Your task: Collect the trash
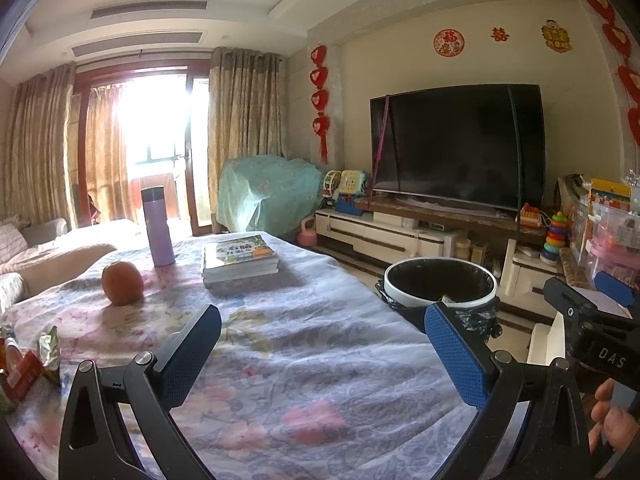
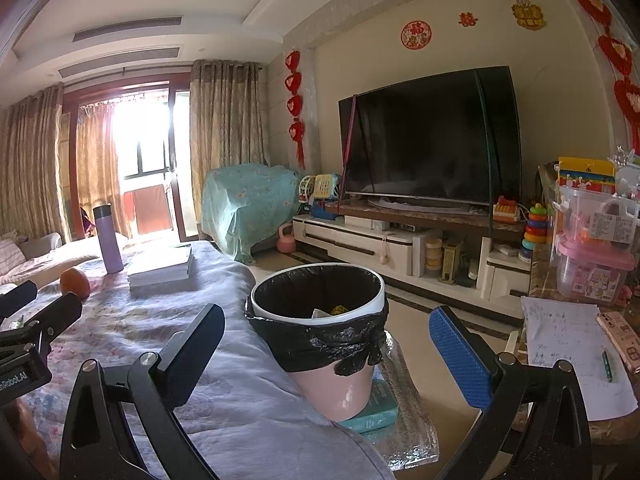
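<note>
Your left gripper (image 1: 320,344) hangs wide open over the flowery table cloth (image 1: 304,360), with snack wrappers (image 1: 28,364) far left, an orange (image 1: 122,283) behind them, and the bin (image 1: 440,282) off right.

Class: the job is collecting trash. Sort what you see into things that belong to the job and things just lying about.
Belongs to the job: wrappers, bin, left gripper, right gripper, both open and empty.

Just lying about: orange, flask, books, paper.
</note>
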Demonstrator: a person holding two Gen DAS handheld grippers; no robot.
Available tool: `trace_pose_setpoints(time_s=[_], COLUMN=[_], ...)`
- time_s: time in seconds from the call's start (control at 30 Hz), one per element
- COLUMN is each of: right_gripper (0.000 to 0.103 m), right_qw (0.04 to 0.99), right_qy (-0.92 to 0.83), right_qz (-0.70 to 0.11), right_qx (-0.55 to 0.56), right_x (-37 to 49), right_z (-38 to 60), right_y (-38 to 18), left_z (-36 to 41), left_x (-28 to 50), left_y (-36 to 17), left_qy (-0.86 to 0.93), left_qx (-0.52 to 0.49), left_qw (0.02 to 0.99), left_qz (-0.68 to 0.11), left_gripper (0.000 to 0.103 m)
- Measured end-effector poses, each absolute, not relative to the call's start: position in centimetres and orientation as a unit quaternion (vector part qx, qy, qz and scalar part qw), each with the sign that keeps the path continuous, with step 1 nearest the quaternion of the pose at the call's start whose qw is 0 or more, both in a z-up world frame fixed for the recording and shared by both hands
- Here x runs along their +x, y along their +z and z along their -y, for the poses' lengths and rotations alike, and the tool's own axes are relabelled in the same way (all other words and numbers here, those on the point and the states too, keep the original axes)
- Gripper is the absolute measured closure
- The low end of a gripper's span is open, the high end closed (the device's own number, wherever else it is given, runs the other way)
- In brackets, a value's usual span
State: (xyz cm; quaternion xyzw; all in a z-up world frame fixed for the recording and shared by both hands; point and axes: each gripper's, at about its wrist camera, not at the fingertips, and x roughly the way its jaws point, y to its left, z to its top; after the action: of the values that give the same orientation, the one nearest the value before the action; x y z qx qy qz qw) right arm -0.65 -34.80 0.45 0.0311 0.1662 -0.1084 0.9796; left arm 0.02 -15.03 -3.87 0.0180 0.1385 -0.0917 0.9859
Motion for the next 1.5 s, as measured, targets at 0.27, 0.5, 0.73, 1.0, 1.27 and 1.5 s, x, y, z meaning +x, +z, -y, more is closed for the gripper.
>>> trace_pose_setpoints(time_s=[0.27,0.5,0.73,1.0,1.27,1.5], right_gripper=[0.000,0.000,0.000,0.000,0.000,0.000], right_qw=[0.980,0.980,0.980,0.980,0.980,0.980], right_qy=[-0.105,-0.104,-0.102,-0.099,-0.098,-0.098], right_qz=[-0.166,-0.166,-0.165,-0.167,-0.167,-0.167], right_qx=[0.034,0.034,0.036,0.037,0.037,0.038], right_x=[-0.81,-0.86,-0.87,-0.65,-0.63,-0.59], right_z=[34.76,34.74,34.56,34.45,34.40,34.33], right_y=[0.53,0.57,0.72,0.70,0.70,0.73], left_z=[14.73,14.70,14.70,14.72,14.78,14.82], left_x=[0.05,0.02,0.00,0.10,0.14,0.16], left_y=[-3.82,-3.83,-3.84,-3.83,-3.84,-3.88], left_qy=[-0.089,-0.091,-0.094,-0.096,-0.097,-0.096], left_qx=[0.012,0.014,0.014,0.014,0.014,0.014], left_qw=[0.986,0.987,0.986,0.986,0.986,0.986], left_qz=[-0.137,-0.136,-0.137,-0.137,-0.137,-0.137], left_gripper=[0.001,0.001,0.001,0.001,0.001,0.001])
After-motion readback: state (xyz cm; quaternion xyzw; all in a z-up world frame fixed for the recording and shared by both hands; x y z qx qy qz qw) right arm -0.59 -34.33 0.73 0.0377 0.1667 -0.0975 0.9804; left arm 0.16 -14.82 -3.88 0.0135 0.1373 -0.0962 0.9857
